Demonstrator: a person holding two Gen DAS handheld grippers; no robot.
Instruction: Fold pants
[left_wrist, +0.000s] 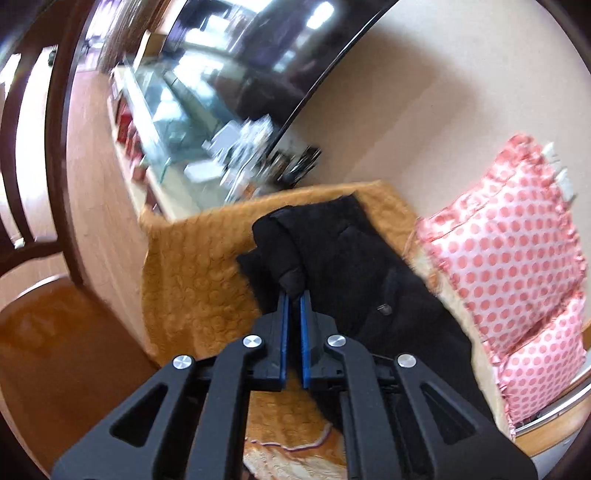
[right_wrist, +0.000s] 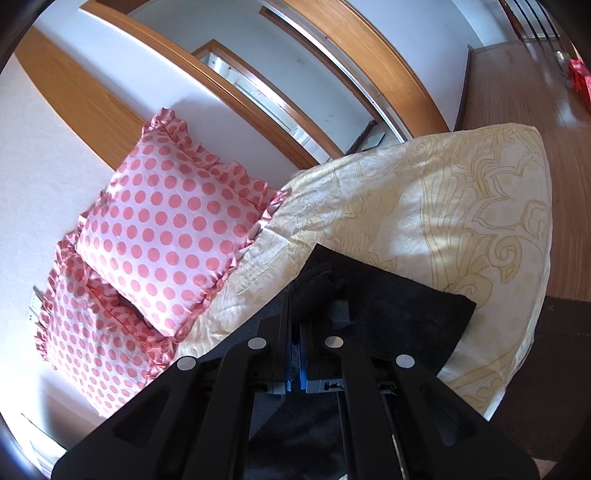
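Two claws: we have both clamped on the black pants (left_wrist: 347, 266), which lie on the bed.
Left claw (left_wrist: 294, 295): closed on a bunched fold of the dark cloth, pinched between the blue pads (left_wrist: 284, 325); the rest of the garment trails away toward the pillows.
Right claw (right_wrist: 295, 299): closed on another gathered bit of the pants (right_wrist: 388, 314), its jaws nearly touching, with cloth squeezed between them.
Step in hand: we judge this to be the lift before a fold, both ends gripped and ready to be carried over.
Doing it well: we keep both pinches firm, raise the two ends evenly so the cloth hangs flat, and lay one half squarely over the other without twisting.
Risk: thick bunches may slip or leave a crooked crease.
Edges: the orange quilted cover (left_wrist: 192, 258) ends just past the pants in the left view; the cream patterned quilt (right_wrist: 443, 206) drops off toward the wooden floor (right_wrist: 535, 92) in the right view.
Open room: bare quilt lies beyond the pants, while the pink dotted pillows (right_wrist: 166, 221) crowd one side, so we fold away from them.
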